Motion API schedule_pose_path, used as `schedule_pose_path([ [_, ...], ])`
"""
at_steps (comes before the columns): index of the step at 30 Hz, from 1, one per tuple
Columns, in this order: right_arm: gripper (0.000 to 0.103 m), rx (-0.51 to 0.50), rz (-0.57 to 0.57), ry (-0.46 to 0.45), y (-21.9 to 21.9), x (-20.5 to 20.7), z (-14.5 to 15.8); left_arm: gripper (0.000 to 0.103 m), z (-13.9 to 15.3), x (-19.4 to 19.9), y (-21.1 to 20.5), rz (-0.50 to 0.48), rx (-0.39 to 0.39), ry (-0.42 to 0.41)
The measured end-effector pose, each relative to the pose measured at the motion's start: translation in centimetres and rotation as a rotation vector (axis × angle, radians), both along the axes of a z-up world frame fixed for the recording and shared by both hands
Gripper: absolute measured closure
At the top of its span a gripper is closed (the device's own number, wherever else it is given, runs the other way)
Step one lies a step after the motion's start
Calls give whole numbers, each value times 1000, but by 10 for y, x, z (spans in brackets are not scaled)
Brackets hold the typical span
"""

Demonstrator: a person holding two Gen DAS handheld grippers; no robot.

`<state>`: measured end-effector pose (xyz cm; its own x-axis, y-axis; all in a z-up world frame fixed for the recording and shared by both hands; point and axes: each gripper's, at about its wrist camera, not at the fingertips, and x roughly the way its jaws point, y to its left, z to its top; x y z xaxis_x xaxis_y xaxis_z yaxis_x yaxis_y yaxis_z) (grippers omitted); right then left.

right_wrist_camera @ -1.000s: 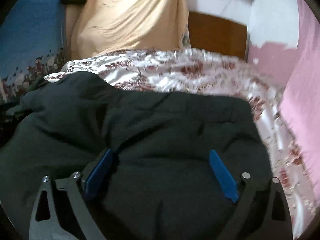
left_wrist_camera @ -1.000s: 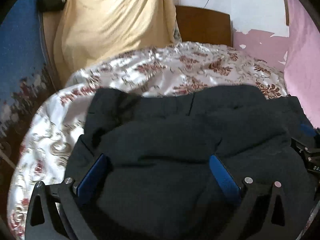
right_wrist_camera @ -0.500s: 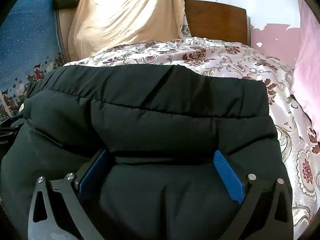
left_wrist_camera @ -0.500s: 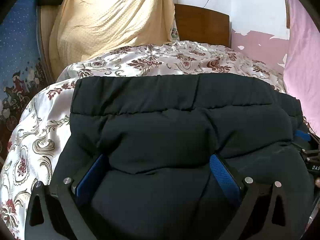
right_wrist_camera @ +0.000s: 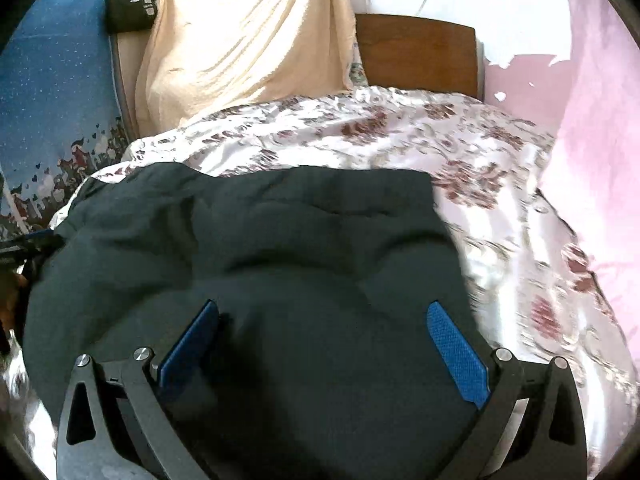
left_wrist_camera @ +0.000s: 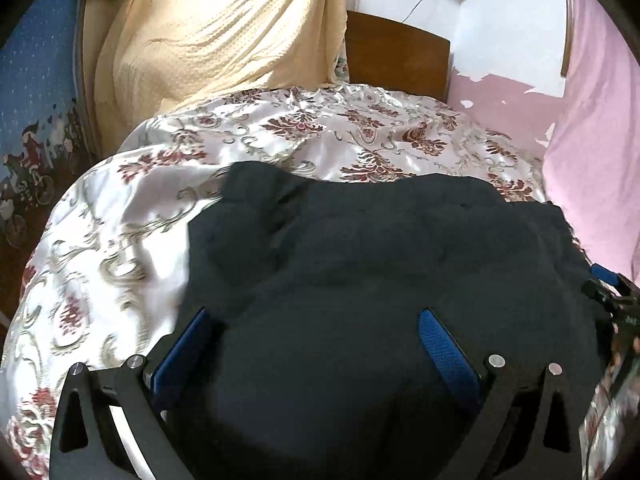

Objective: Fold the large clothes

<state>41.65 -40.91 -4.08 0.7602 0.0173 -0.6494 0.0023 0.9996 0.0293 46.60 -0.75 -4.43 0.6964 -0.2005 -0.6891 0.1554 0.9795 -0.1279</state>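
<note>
The jacket (left_wrist_camera: 380, 264) is lying on the bed (left_wrist_camera: 120, 240), the headboard (left_wrist_camera: 396, 56) standing behind it at twelve o'clock, a draped cloth (left_wrist_camera: 216, 40) hanging at eleven.

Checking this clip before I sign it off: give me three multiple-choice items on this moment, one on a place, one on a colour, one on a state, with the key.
1. Where does the dark padded garment lie?
A. On the floral bedspread
B. Over the wooden headboard
C. On a bare floor

2. What colour are the pads of the right gripper?
A. Red
B. Blue
C. Yellow

3. How does the left gripper stand?
A. Shut flat with nothing in it
B. Clamped on the cream cloth
C. Wide apart with garment bulk between its fingers

Key: 1 A, floral fabric shows around the garment on both sides; 2 B, both pads are blue; 3 C, dark padding fills the gap between the spread fingers.
</note>
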Motion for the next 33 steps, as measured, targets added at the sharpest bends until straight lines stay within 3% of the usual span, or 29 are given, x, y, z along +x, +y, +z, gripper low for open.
schedule_pose_path([
  [5, 1, 80, -33, 65, -49, -16, -11, 0, -10, -5, 47, 18, -38, 58],
  [8, 1, 184, -37, 83, -70, -19, -25, 0, -20, 0, 67, 29, -110, 109],
  [14, 1, 404, 63, 169, -79, -5, -57, 0, -49, 16, 83, -2, -282, 224],
  [19, 1, 469, 115, 212, -73, 8, -76, 0, -69, 22, 85, -41, -370, 247],
  [26, 1, 600, 126, 259, -69, 23, -98, 0, -72, 22, 84, -91, -400, 255],
  [33, 1, 613, 116, 246, -61, 25, -106, 0, -73, 18, 76, -118, -403, 269],
])
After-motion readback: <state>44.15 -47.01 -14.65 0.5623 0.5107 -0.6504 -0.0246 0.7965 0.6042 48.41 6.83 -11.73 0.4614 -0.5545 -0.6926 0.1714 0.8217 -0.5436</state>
